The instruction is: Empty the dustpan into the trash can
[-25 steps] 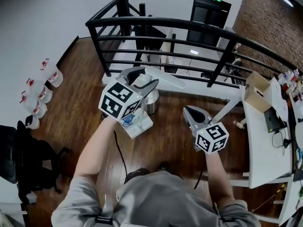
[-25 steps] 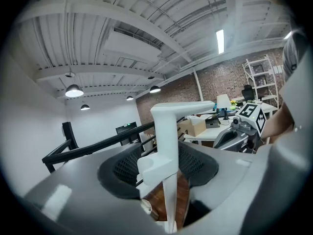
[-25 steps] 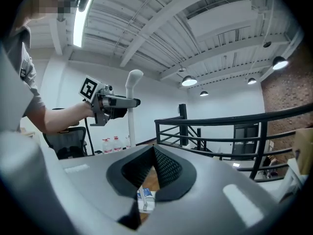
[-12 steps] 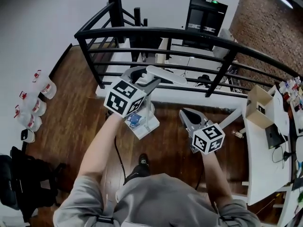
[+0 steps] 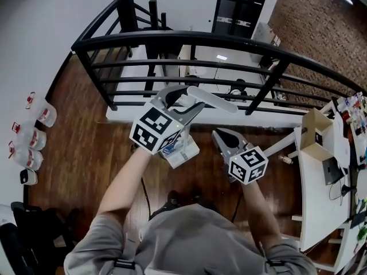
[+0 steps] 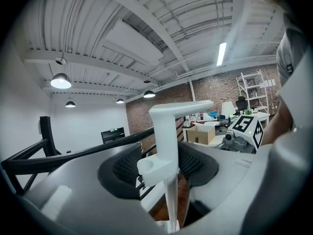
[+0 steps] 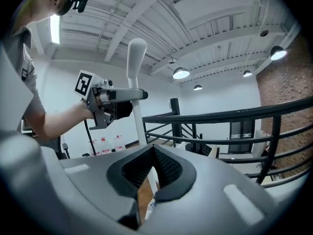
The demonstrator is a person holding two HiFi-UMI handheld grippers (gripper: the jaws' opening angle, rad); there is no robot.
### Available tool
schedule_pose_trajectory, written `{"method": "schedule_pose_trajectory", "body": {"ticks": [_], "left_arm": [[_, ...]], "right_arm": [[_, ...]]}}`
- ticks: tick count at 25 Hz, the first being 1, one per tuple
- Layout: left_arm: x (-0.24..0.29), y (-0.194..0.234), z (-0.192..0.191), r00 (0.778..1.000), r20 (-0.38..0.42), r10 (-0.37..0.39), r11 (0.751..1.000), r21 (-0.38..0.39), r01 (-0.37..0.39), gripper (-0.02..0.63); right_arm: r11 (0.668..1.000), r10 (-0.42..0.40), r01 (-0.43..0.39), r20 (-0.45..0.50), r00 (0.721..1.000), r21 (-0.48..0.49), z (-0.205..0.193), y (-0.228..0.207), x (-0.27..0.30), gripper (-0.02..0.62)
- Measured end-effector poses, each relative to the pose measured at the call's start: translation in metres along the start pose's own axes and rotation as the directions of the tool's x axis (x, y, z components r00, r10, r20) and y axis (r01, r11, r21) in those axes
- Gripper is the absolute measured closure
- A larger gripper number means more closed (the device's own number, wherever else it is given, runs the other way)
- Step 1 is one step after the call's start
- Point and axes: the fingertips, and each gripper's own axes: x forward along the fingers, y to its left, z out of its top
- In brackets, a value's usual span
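Left gripper [image 5: 182,98] clamping smooth white dustpan handle [image 6: 171,131] (angular, plastic), right gripper [image 5: 221,136] closed, empty

White long-handled dustpan [image 5: 211,98] hangs upright above the floor [image 5: 86,148]

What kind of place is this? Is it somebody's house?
Probably not: it looks like a loft office. There is a black railing at the floor's edge, a white desk with a cardboard box, and a bare brick wall.

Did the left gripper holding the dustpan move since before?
Yes. The left gripper, gripping the dustpan, has moved right and a bit forward: it now sits farther along the black railing from its left corner.
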Motion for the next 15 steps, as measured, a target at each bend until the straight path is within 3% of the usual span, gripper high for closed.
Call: {"method": "schedule_pose_trajectory", "body": {"ticks": [4, 8, 13, 15], "left_arm": [[0.026, 0.012, -0.012, 1.0, -0.012, -0.008, 1.0, -0.019, 0.008, 0.383], [0.04, 0.021, -0.019, 1.0, -0.002, -0.02, 0.999, -0.026, 0.02, 0.383], [0.047, 0.038, -0.014, 1.0, 0.016, -0.006, 0.999, -0.04, 0.007, 0.383], [0.049, 0.043, -0.014, 1.0, 0.013, 0.0, 0.999, -0.049, 0.0, 0.383]], "right_arm": [[0.999, 0.038, -0.038, -0.085, 0.996, -0.002, -0.032, -0.02, 0.035, 0.595], [0.996, 0.089, -0.089, -0.151, 0.985, 0.007, -0.066, -0.032, 0.065, 0.546], [0.991, 0.129, -0.131, -0.193, 0.973, 0.005, -0.1, -0.034, 0.113, 0.406], [0.989, 0.149, -0.149, -0.2, 0.968, 0.014, -0.109, -0.033, 0.135, 0.39]]}}
